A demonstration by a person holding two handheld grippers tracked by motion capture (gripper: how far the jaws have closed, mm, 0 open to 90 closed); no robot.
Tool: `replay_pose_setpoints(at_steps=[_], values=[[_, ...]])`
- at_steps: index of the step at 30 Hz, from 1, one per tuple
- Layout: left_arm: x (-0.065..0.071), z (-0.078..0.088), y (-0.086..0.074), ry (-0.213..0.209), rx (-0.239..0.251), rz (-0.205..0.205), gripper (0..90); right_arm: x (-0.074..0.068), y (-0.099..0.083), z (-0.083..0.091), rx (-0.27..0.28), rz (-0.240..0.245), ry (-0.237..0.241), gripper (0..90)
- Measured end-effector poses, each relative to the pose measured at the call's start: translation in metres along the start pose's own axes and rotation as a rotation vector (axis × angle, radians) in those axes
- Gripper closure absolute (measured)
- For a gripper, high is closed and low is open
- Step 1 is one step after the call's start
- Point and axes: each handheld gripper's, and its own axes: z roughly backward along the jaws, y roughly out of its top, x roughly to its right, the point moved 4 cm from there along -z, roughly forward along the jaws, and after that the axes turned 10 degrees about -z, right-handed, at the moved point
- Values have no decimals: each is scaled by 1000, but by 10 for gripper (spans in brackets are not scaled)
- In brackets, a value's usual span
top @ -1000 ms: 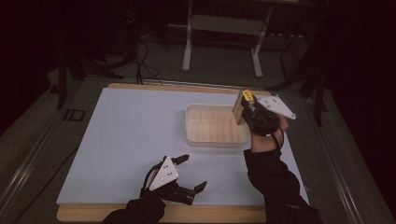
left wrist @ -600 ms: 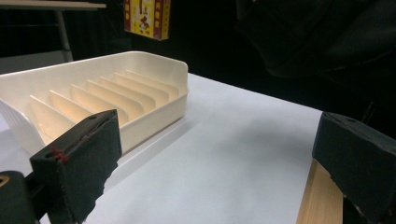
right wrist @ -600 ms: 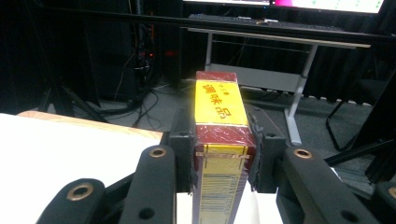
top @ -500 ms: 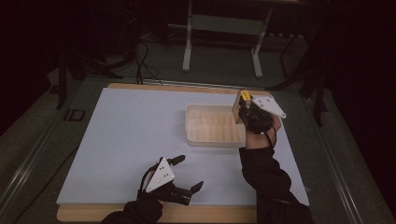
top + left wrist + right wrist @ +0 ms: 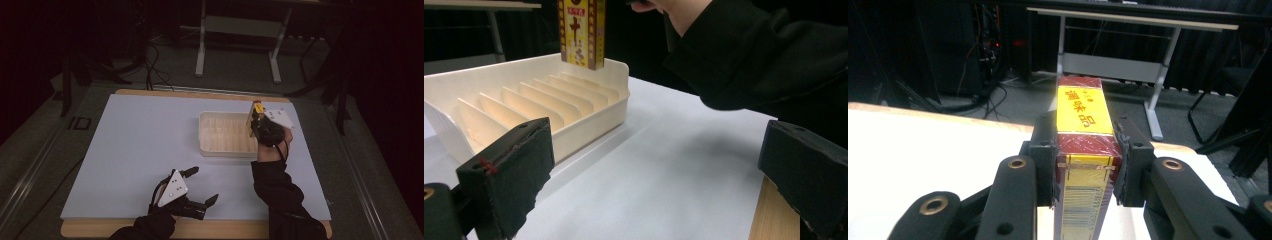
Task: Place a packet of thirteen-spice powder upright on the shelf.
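A yellow and red seasoning box [image 5: 1084, 150] stands upright between the pads of my right gripper [image 5: 1087, 160], which is shut on it. In the high view that gripper [image 5: 256, 116] holds the box [image 5: 257, 108] over the right end of a cream slotted tray [image 5: 210, 148]. The left gripper view shows the box [image 5: 581, 31] hanging just above the tray's far slots [image 5: 589, 85]. My left gripper [image 5: 204, 186] rests near the table's front edge, open, with nothing between its pads [image 5: 509, 175].
The white mat [image 5: 135, 145] covers the wooden table, whose edge [image 5: 771, 215] shows at the front. A metal stand [image 5: 240, 25] and cables lie on the dark floor behind the table. A dark sleeve [image 5: 764, 60] reaches across in the left gripper view.
My right gripper has come down and shifted slightly left with the box, from above the tray's right rim to just over its end slots. The left gripper has stayed put.
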Motion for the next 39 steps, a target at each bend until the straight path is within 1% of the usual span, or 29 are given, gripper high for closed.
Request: replay_pose_setpoints(at_steps=[4, 5, 8, 15, 19, 22, 26, 29, 31, 35, 39], values=[[0, 0, 0, -4, -2, 1, 23, 0, -7, -5, -12, -3, -8, 676], [0, 0, 0, -5, -1, 3, 23, 0, -8, -5, -13, 2, -12, 676], [0, 0, 0, -5, -1, 3, 23, 1, -12, -8, -18, -6, -17, 676], [-2, 1, -1, 4, -3, 7, 23, 4, -18, -10, -30, -14, -21, 676], [-3, 1, 0, 5, -4, 11, 23, 4, -22, -11, -38, -9, -26, 677], [-3, 1, -1, 6, -3, 15, 23, 4, -22, -11, -36, -10, -29, 677], [-4, 1, 0, 9, -3, 16, 23, 3, -23, -10, -33, 6, -36, 676], [-5, 1, 0, 11, -1, 20, 23, 4, -23, -10, -34, -3, -34, 677], [-5, 1, -1, 10, -4, 20, 23, 2, -23, -9, -38, -7, -31, 676], [-4, 1, 1, 13, 2, 19, 23, -5, -25, -8, -32, 16, -24, 677], [-5, 2, 0, 11, -1, 24, 23, -4, -24, -6, -32, 0, -19, 677]])
